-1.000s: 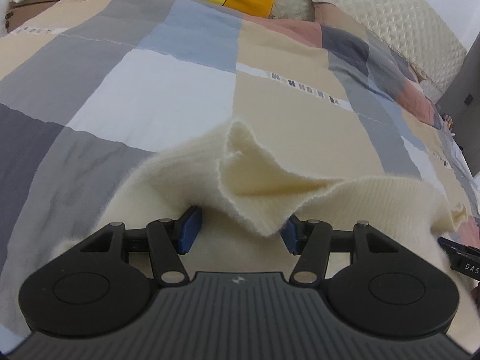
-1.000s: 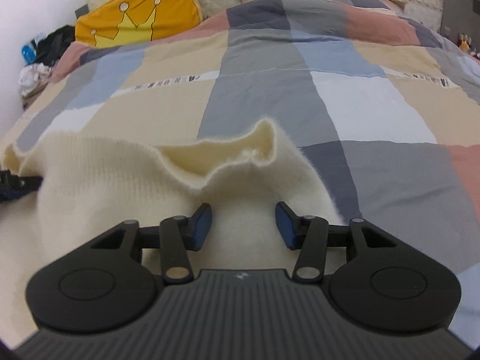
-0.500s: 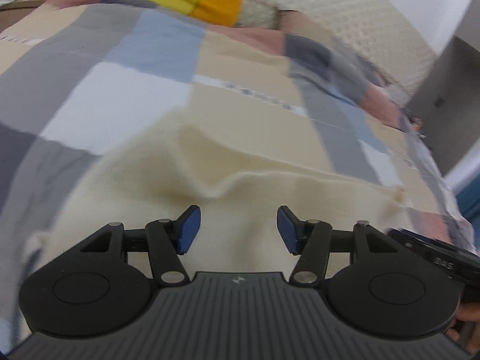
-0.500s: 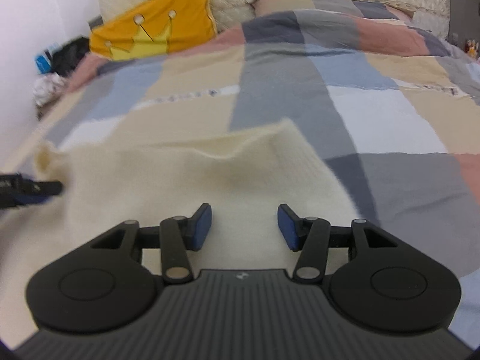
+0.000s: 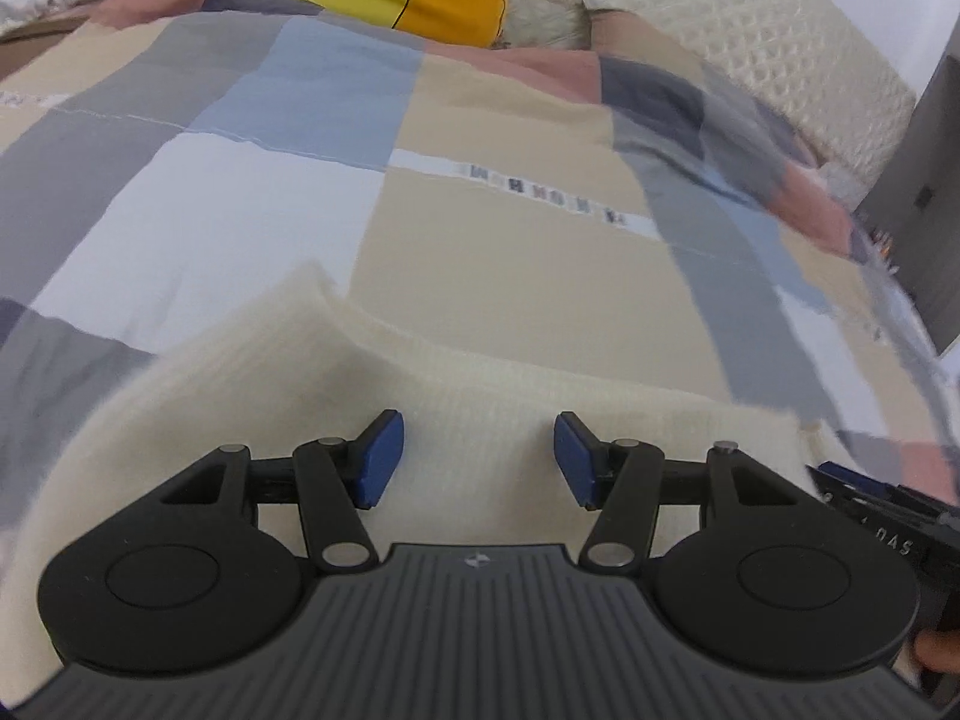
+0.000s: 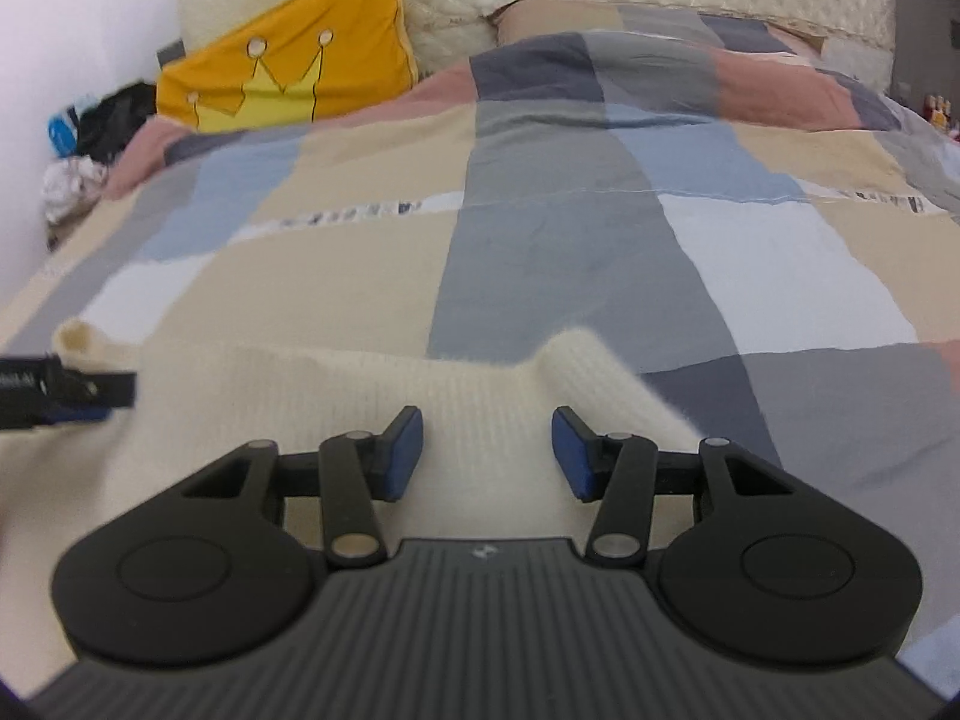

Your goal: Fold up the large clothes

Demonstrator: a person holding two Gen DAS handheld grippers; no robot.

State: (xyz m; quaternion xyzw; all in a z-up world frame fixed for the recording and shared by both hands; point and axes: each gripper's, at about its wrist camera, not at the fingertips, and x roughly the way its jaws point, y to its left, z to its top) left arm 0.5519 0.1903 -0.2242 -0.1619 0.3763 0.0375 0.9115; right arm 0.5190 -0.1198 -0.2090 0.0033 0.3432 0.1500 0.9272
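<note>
Our cream knit sweater [image 5: 456,384] lies flat on the bed's patchwork duvet [image 5: 516,240], its long axis running side to side — both tongs, left [image 5: 478,459] and right [image 6: 486,453], gape empty above it.

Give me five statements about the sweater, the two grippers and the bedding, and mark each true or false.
1. The cream sweater lies on a patchwork quilt. True.
2. The left gripper has its fingers clamped on a raised fold of the sweater. False: the fingers stand apart, with only flat knit beneath them.
3. A yellow crown cushion sits at the head of the bed. True.
4. The right gripper is shut. False: its blue fingers are apart and hold nothing.
5. The sweater is dark blue. False: it is cream.
</note>
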